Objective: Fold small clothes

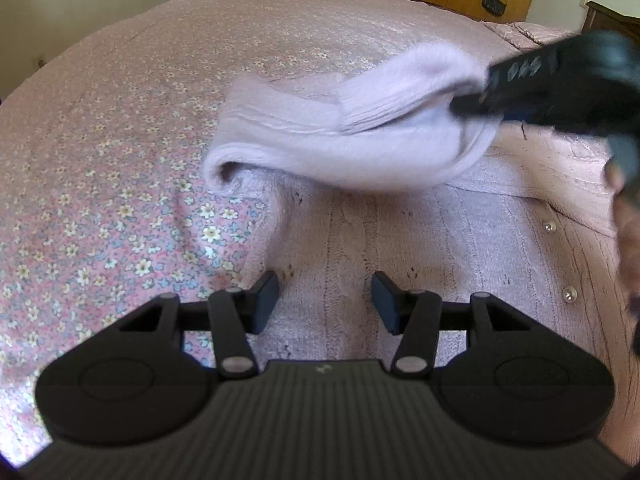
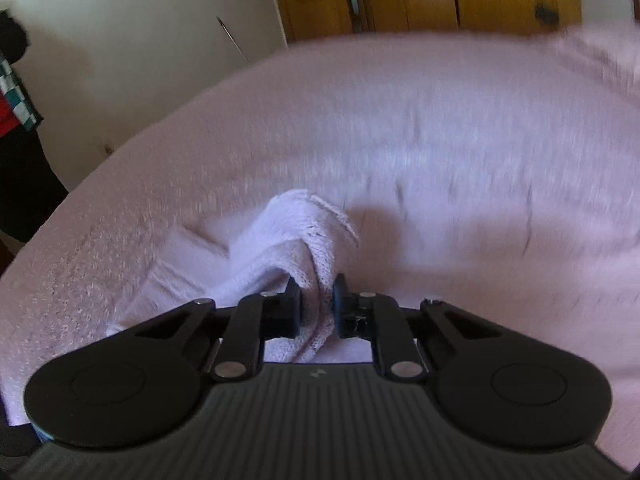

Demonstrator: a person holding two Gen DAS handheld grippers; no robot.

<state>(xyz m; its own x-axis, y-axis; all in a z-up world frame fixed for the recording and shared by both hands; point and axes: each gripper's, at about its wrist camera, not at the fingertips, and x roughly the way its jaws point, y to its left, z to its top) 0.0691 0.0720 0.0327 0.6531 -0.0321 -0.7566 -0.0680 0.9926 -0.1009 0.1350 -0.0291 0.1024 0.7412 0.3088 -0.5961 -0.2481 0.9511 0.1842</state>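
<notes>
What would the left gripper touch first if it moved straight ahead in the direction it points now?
Most likely the pink knitted cardigan lying flat on the bed, just beyond the open left gripper. Nothing stands between them. The lifted sleeve lies farther on; depth is uncertain.

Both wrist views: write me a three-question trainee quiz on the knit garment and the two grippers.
1. True or false: the right gripper is shut on the pale knit sleeve.
2. What is between the pads of the left gripper?
A. a sleeve cuff
B. nothing; it hovers open over the cardigan body
C. a pearl button
3. Fill in: the cardigan lies on a bed with a ____-print bedspread.

Key: 1 true, the cuff is pinched and lifted. 2 B. 3 floral.
</notes>
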